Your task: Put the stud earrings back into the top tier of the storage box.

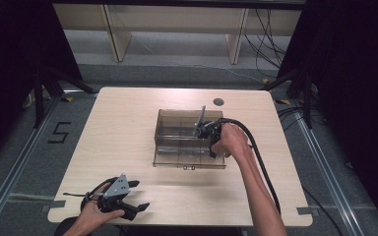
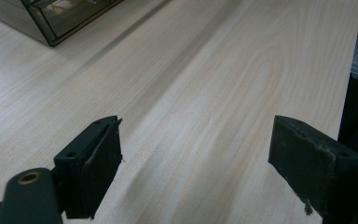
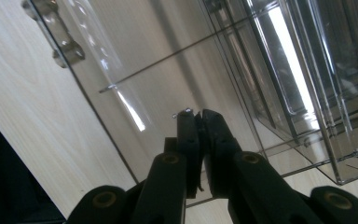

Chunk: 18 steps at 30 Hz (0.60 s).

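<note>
A person works at a pale wooden tabletop [image 1: 128, 128] with black tongs in each hand. Starting at the left: the left tongs [image 1: 137, 195] rest low at the near edge of the tabletop, held in the left hand [image 1: 94, 212], with a grey three-cornered plate on top. Their jaws stand wide apart with nothing but bare wood between them, as the left gripper view shows [image 2: 196, 158]. A corner of the box lies far ahead of them and off to one side.

Further right, well away from the left tongs, sits a clear smoke-tinted plastic box [image 1: 177, 140] with inner dividers. The right hand [image 1: 232, 140] holds the right tongs [image 1: 207, 130] over the box's far right part. In the right gripper view the jaws of the right tongs [image 3: 200, 122] are pressed nearly together, and their tips meet a clear panel of the box; they seem to pinch its thin edge, perhaps a lid raised from the box.

Judging from this, the box is being opened or closed: it is gripped, but the panel's final position is not reached, and the left tongs have no part yet.
</note>
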Each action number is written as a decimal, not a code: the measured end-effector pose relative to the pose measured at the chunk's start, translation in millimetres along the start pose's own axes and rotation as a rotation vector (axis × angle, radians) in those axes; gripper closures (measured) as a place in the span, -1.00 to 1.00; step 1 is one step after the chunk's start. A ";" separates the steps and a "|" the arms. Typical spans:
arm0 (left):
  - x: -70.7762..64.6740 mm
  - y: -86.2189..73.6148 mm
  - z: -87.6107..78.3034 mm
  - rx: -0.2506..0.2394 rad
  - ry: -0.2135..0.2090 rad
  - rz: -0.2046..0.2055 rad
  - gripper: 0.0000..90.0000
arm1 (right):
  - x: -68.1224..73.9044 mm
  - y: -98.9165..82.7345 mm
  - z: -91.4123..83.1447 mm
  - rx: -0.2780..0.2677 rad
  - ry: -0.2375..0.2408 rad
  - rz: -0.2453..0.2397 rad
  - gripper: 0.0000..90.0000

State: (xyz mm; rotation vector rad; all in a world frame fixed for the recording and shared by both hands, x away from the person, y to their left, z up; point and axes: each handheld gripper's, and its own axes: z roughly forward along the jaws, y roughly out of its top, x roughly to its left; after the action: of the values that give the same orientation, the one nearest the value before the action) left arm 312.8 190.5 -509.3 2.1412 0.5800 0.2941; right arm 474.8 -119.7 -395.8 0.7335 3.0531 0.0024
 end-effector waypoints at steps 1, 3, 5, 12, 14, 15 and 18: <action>-1.1 -0.3 0.3 -0.008 -0.002 -0.020 -0.63 | 0.4 0.2 0.9 0.005 -0.007 0.011 0.93; -1.3 -0.5 0.0 -0.006 0.002 -0.035 -0.63 | -0.6 1.0 2.1 0.003 0.002 0.004 0.93; -1.9 -0.6 0.4 -0.006 0.000 -0.032 -0.63 | -0.9 1.5 3.2 0.010 0.008 0.023 0.92; -0.8 -0.2 0.2 -0.011 -0.003 -0.013 -0.63 | -1.5 3.4 6.6 0.025 0.004 0.026 0.92; -2.0 -0.6 0.4 -0.012 -0.002 -0.042 -0.63 | -1.6 3.5 6.3 0.022 0.005 0.033 0.91; -1.5 -0.4 0.5 -0.009 -0.003 -0.023 -0.63 | -1.0 3.5 6.0 0.022 0.000 0.036 0.89; -0.8 -0.2 0.2 -0.011 -0.002 -0.012 -0.63 | -1.3 3.2 6.0 0.023 0.007 0.036 0.85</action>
State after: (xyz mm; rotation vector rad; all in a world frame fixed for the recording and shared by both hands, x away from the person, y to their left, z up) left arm 312.2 190.0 -509.6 2.1265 0.5891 0.2879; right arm 477.4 -117.4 -401.7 0.7918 3.0508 -0.0302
